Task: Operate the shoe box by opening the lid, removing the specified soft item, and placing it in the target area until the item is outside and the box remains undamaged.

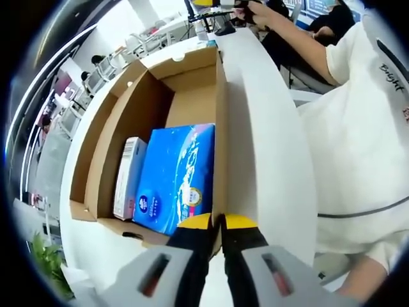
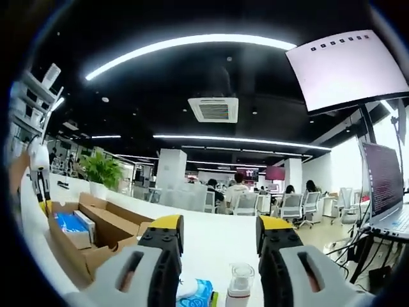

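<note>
An open brown cardboard shoe box (image 1: 192, 96) lies on the white table. Inside it, a soft blue tissue pack (image 1: 176, 176) rests flat beside a slim white carton (image 1: 130, 176). My left gripper (image 1: 220, 224) is shut on the near end of the box's right-hand wall, one yellow-tipped jaw on each side of the cardboard edge. In the right gripper view the same box (image 2: 96, 233) sits low on the left, with the blue pack (image 2: 67, 222) showing inside and the left gripper (image 2: 40, 182) standing over its far edge. My right gripper (image 2: 219, 230) is held open above the table, nothing between its jaws.
A person in a white shirt (image 1: 364, 128) stands close to the table's right side. Below the right gripper stand a clear capped bottle (image 2: 239, 278) and a blue packet (image 2: 199, 293). A laptop (image 2: 386, 185) sits far right. Chairs, seated people and a plant (image 2: 102, 169) lie beyond the table (image 2: 211, 236).
</note>
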